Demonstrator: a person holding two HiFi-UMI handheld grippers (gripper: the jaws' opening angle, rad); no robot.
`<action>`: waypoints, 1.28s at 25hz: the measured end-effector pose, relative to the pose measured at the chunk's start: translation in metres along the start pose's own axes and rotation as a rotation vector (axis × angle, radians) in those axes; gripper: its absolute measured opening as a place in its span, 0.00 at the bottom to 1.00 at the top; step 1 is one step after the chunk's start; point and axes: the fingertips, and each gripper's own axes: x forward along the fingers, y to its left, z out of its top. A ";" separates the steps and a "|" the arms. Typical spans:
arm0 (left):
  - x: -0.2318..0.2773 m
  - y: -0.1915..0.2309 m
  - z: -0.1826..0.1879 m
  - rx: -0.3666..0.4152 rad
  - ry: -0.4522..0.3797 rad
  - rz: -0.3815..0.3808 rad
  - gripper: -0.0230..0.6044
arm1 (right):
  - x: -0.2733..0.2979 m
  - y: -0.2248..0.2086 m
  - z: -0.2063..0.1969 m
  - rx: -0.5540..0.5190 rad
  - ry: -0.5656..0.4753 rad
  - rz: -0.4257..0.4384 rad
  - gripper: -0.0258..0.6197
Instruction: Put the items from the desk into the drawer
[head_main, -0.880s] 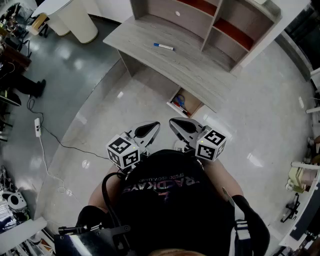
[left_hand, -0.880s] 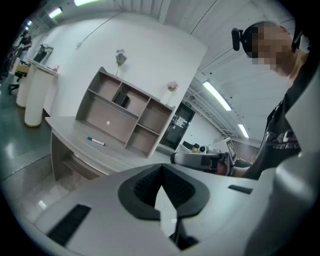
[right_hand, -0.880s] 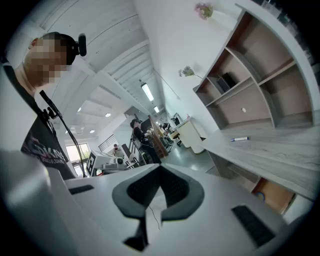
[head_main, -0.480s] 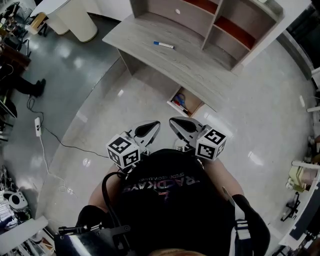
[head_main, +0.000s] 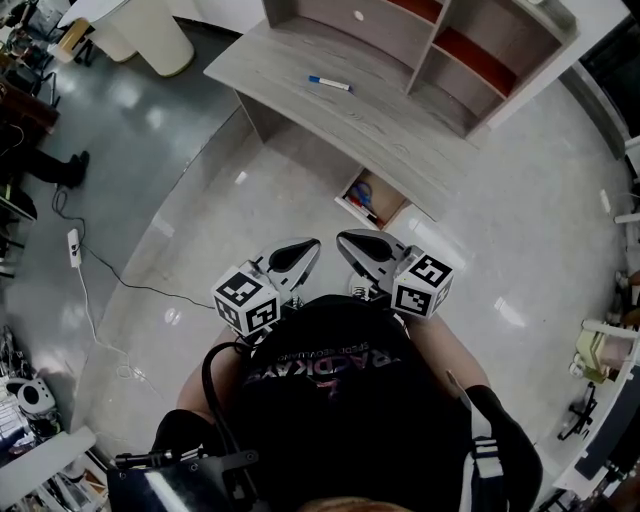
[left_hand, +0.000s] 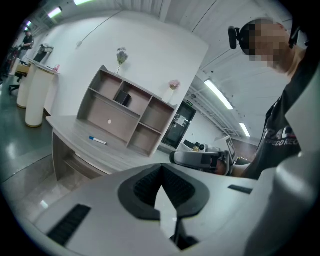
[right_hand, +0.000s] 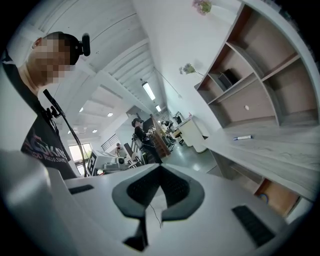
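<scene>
A blue-capped white marker (head_main: 329, 83) lies alone on the grey wooden desk (head_main: 300, 100); it also shows as the marker (left_hand: 98, 140) and the marker (right_hand: 243, 137) in the two gripper views. Below the desk's right part a drawer (head_main: 370, 203) stands pulled out, with some items inside. My left gripper (head_main: 308, 249) and right gripper (head_main: 345, 241) are held side by side close to the person's chest, well short of the desk. Both are shut with nothing in them, seen as left gripper (left_hand: 161, 167) and right gripper (right_hand: 160, 169).
A shelf unit (head_main: 440, 50) stands on the desk's back. A white cylindrical stand (head_main: 150, 35) is at the far left. A power strip and cable (head_main: 75, 250) lie on the shiny floor at left. People and workbenches (right_hand: 140, 137) fill the room's far side.
The head view has drifted slightly, so the desk sits a little higher in frame. Both grippers stay shut in the same place.
</scene>
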 end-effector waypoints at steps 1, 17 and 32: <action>-0.001 0.002 0.000 0.002 -0.002 0.005 0.05 | 0.001 0.000 0.000 -0.001 0.002 0.001 0.07; -0.033 0.027 0.005 0.017 -0.018 0.026 0.05 | 0.033 0.008 -0.004 0.004 -0.001 -0.036 0.07; -0.068 0.063 0.024 0.142 -0.047 0.013 0.05 | 0.054 0.003 0.014 -0.136 -0.059 -0.189 0.07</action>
